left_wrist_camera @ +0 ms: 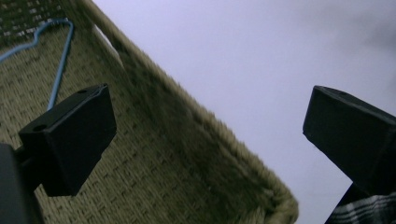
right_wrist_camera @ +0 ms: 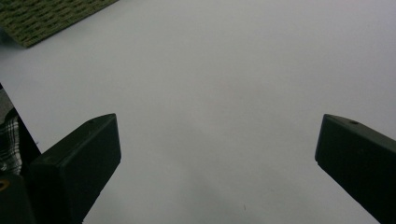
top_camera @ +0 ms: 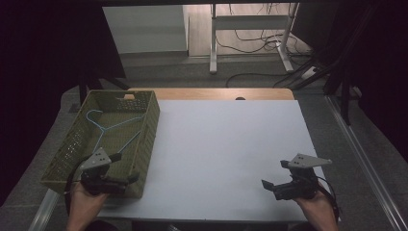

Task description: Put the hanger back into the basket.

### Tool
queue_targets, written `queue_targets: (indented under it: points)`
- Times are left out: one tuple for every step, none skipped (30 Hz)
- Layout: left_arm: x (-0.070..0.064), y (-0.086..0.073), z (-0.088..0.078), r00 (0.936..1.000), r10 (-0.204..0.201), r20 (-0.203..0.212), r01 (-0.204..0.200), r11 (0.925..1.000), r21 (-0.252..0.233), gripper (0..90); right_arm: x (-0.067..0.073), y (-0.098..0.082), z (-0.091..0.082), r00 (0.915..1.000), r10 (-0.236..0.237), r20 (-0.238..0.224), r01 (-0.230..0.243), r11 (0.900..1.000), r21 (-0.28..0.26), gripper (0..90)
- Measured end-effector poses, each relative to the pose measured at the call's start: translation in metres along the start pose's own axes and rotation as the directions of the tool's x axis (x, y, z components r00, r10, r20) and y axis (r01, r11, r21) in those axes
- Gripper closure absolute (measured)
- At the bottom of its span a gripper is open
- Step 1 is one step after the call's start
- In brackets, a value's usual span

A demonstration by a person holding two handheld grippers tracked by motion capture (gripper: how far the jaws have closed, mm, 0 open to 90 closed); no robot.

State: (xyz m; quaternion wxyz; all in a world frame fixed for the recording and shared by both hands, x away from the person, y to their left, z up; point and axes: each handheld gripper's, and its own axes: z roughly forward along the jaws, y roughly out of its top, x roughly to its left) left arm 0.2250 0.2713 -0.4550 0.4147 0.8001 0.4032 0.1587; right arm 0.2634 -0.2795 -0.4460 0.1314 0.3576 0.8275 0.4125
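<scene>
Hanger [top_camera: 111, 129] lay in the basket [top_camera: 149, 139], long axis running away from you, just beyond your wide-open, empty left gripper [top_camera: 126, 181]; your right gripper [top_camera: 269, 186] gaped empty.

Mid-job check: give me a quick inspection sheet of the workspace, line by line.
Surface: white table, bare apart from the basket.
Job's things: green basket at left edge; blue hanger lying inside.
Clutter: nothing seen.
Grippers: left gripper open, jaws either side of the basket's near corner; right gripper open over bare table, holding nothing.
Cables: floor cables behind the table.
Surroundings: dim room, white desk frame beyond.
</scene>
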Motion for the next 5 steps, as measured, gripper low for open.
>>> queue_targets:
  points:
    - [0.0002, -0.0006, 0.0015, 1.0, 0.001, -0.001, -0.001, 1.0, 0.009, 2.5, -0.0008, -0.0006, 0.0006, 1.0, 0.0, 0.0, 0.0, 1.0, 0.001, 0.0]
    - [0.0008, -0.0008, 0.0024, 1.0, 0.002, -0.002, -0.002, 0.9999, 0.014, 2.1, -0.0012, -0.0011, 0.0011, 1.0, 0.001, 0.001, -0.001, 1.0, 0.003, 0.0]
    - [0.0008, -0.0008, 0.0024, 1.0, 0.002, -0.002, -0.002, 0.9999, 0.014, 1.6, -0.0015, -0.0014, 0.0015, 1.0, -0.001, 0.003, 0.001, 1.0, 0.004, 0.0]
    - [0.0026, -0.0003, 0.0033, 0.9999, -0.008, 0.01, 0.008, 0.9999, 0.008, 1.0, -0.0018, -0.0018, 0.0019, 1.0, -0.005, 0.004, 0.005, 1.0, 0.006, 0.0]
    - [0.0026, -0.0003, 0.0033, 0.9999, -0.008, 0.01, 0.008, 0.9999, 0.008, 0.8, -0.0018, -0.0018, 0.0019, 1.0, -0.005, 0.004, 0.005, 1.0, 0.006, 0.0]
